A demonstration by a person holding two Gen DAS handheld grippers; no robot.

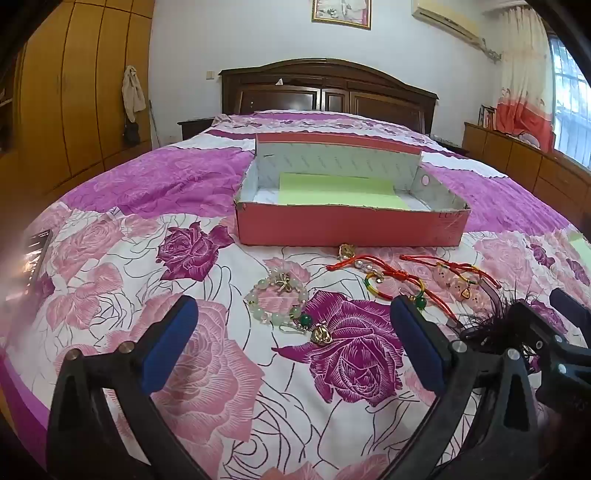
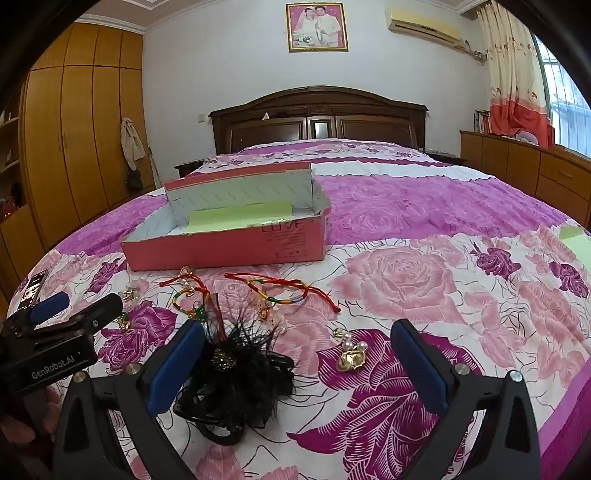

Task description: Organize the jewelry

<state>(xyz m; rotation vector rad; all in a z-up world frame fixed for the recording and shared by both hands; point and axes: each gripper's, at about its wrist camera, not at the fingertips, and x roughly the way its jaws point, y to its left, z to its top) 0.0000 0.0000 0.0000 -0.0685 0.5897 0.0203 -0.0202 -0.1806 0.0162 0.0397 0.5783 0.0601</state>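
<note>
Floral bedspread (image 1: 221,369): beaded bracelet (image 1: 277,301) between wide-apart left fingers (image 1: 171,343), black feather hairpiece (image 2: 236,380) beside spread right fingers (image 2: 175,365).

A home bedroom: a floral-quilted bed (image 2: 406,206) with carved wooden headboard (image 2: 317,114), wardrobe (image 2: 74,129), framed wedding portrait (image 2: 317,26), air conditioner (image 2: 423,24).

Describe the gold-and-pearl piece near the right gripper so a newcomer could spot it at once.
Start at the pink box on the flowered bedspread and come toward the camera, past the red cord bracelets. Between the open right gripper fingers, right of the black feathered hair piece, lies the gold-and-pearl piece: gold leaves with white pearls, no cord.
</note>
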